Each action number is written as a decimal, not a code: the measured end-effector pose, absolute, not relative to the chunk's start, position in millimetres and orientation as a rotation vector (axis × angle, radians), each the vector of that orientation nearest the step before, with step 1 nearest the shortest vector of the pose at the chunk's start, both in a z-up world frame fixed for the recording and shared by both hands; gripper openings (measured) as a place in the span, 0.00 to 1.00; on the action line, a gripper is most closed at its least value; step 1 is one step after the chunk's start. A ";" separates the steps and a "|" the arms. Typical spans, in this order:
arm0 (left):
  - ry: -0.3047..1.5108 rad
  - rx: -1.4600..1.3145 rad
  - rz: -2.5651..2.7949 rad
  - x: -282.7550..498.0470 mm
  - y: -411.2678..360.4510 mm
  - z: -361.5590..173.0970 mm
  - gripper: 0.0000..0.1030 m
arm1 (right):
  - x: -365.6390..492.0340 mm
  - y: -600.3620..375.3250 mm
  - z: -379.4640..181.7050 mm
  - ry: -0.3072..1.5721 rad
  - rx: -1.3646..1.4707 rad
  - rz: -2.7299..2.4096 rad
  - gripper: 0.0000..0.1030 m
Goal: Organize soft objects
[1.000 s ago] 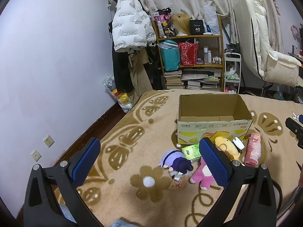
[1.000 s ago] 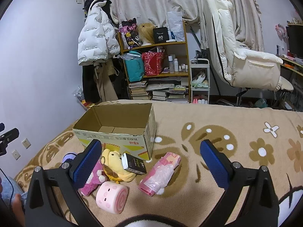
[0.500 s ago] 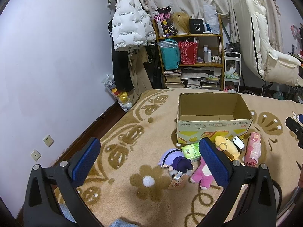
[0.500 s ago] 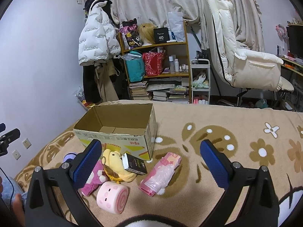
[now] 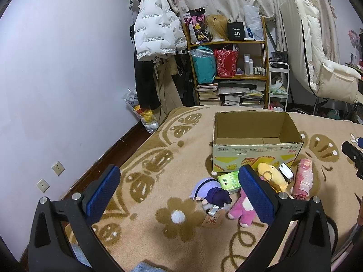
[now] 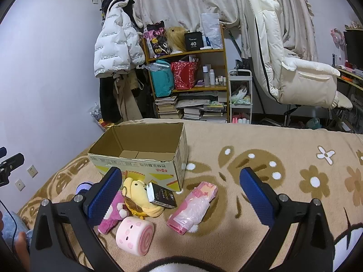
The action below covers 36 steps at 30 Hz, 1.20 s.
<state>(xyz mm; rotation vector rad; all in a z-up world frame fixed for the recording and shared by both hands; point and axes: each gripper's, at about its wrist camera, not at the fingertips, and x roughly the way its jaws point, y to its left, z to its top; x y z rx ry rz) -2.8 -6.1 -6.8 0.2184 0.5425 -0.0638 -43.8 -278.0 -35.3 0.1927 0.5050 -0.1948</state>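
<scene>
**Soft toys heaped before the open box**

My left gripper point(image 5: 179, 190) and right gripper point(image 6: 180, 192) both gaped wide, holding nothing. At lower centre of the frame lay a yellow plush point(image 6: 140, 195), a pink plush point(image 6: 113, 213), a pink roll cushion point(image 6: 135, 234) and a purple-haired doll point(image 5: 209, 192), just before the empty cardboard box point(image 6: 145, 158) on the blanket point(image 6: 295, 158).
</scene>
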 end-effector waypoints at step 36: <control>0.574 0.229 -0.070 0.5 -8.2 -17.4 1.00 | -40.3 -274.9 -45.5 0.511 0.195 -0.195 1.00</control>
